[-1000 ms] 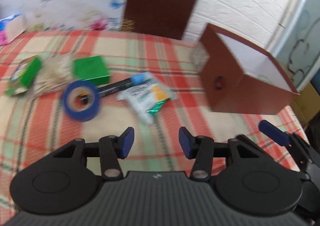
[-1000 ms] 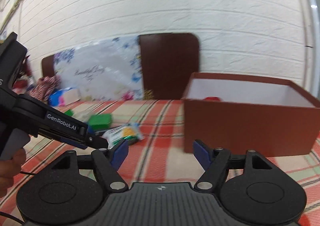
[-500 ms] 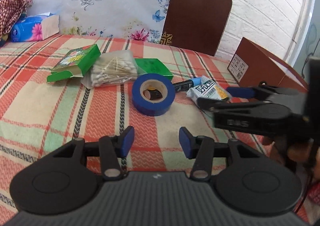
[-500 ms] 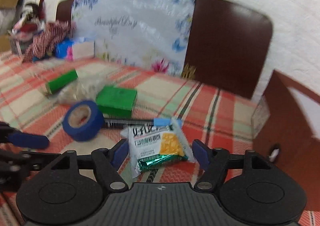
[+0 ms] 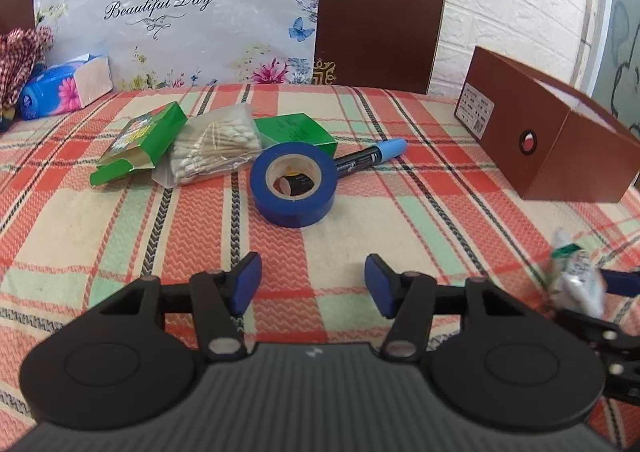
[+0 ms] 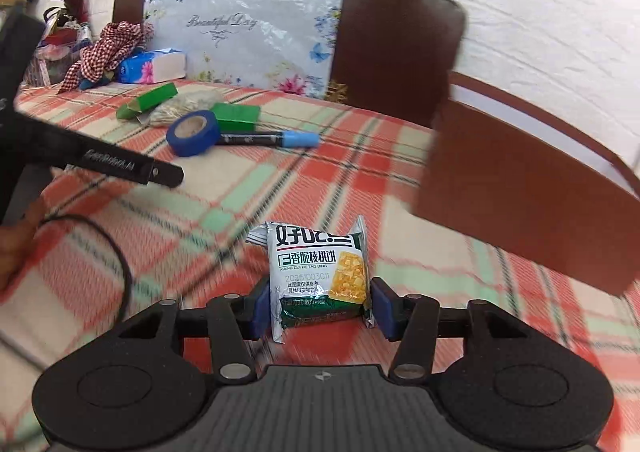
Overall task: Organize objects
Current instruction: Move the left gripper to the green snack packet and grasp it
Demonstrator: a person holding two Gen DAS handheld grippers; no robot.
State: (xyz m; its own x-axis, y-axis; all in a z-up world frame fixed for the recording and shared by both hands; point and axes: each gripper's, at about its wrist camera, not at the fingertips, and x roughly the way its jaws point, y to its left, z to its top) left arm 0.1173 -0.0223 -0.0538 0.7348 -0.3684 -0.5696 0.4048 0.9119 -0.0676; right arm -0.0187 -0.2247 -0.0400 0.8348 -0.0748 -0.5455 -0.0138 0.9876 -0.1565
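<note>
Snack packet (image 6: pixel 320 276) between right gripper (image 6: pixel 320 306) fingers, label legible only there; left gripper (image 5: pixel 311 284) fingers wide.

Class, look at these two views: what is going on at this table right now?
A person is tidying a checked tablecloth with two handheld grippers. The right gripper is shut on a white-and-green foil snack packet, beside the open brown cardboard box. The left gripper hangs open and empty, facing the blue tape roll, blue-capped black marker, bag of cotton swabs and two green cartons.
</note>
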